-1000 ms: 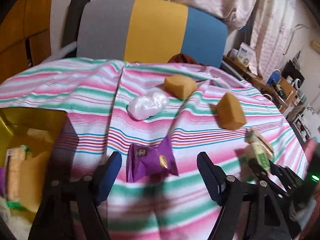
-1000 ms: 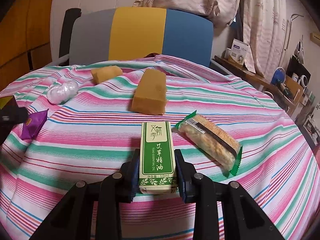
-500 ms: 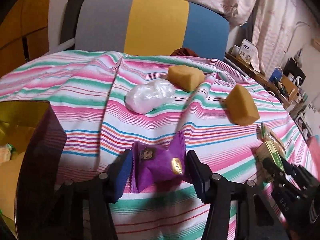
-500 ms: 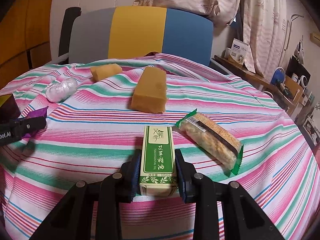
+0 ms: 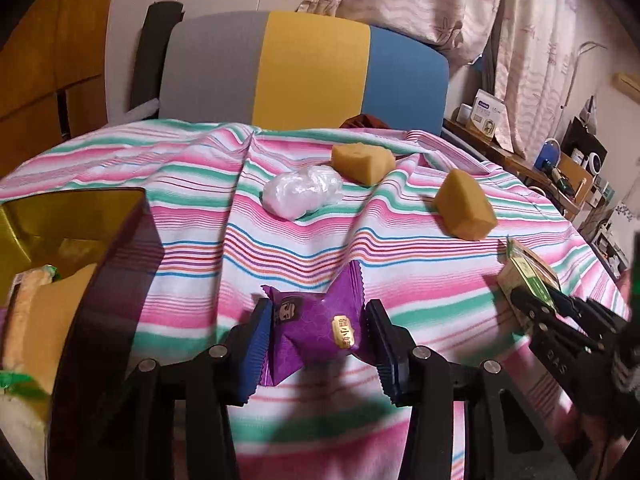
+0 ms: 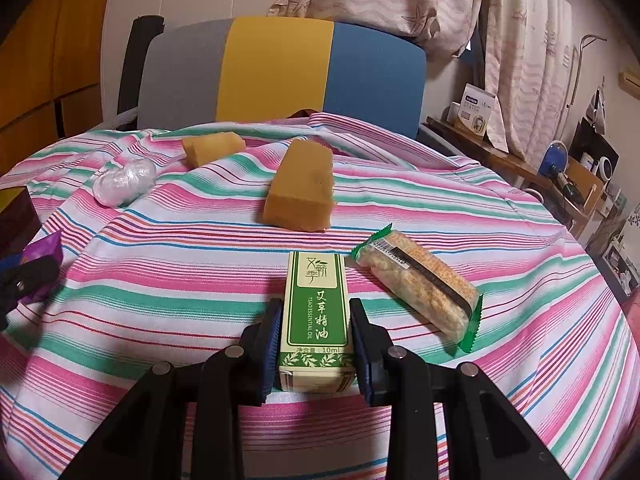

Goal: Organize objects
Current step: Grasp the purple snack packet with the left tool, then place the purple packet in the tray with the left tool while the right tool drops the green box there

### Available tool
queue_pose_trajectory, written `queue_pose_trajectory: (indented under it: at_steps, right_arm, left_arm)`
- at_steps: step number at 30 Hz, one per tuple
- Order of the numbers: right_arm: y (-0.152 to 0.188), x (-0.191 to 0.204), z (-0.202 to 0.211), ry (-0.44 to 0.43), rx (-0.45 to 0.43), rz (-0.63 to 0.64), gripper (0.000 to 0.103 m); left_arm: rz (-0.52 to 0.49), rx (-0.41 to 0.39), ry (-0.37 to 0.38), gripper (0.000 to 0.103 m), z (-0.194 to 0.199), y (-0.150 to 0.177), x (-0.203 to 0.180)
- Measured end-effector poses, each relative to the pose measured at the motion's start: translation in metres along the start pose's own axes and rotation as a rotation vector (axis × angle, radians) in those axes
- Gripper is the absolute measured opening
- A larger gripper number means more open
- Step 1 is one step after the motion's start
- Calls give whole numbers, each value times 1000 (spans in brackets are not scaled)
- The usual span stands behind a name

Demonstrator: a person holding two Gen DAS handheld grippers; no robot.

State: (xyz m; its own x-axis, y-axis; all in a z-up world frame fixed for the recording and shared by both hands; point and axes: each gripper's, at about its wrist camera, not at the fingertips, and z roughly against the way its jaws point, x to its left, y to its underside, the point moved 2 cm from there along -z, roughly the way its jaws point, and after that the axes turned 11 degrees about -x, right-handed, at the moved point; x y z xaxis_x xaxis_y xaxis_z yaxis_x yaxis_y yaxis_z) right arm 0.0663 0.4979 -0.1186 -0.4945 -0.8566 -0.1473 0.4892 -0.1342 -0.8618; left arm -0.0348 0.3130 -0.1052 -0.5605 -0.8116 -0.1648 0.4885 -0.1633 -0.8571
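L gripper (image 5: 316, 338) had its jaws closed on a purple candy packet (image 5: 316, 330), pads pressed against both sides, packet just above the striped cloth (image 5: 320, 240) near the desk's front-left edge. A dark box w/ gold lining (image 5: 116, 276) sat just left of it at the left edge, holding a wrapped wafer bar and yellow sponge pieces, partly hidden. R gripper (image 6: 316, 338) had jaws clamped on a green essential oil box (image 6: 316, 316), label up, its far end on or just above the cloth, can't tell which, toward the front edge. A green-wrapped cereal bar (image 6: 420, 284) lay just right of the oil box, apart from it. Farther back, mid-desk, sat a big yellow sponge block (image 6: 302, 192); a smaller sponge chunk (image 6: 212, 148) and a clear plastic-wrapped bundle (image 6: 122, 180) lay toward the back-left. A grey/yellow/blue chair back (image 6: 280, 68) stood behind the far edge.
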Motion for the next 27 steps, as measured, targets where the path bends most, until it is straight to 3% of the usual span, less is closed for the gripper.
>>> queue_pose_trajectory:
  at_steps: [8,16,27]
  right_arm:
    - [-1,4,2,13,-9,29,31]
    - [0,8,0,23,-1,52,31]
    - [0,22,3,54,-9,139,31]
  left_arm:
    - [-49,-97,-8,48,42,2,-7]
    - [-36,-78,28,48,81,18,2]
    - [42,-111,20,48,125,8,38]
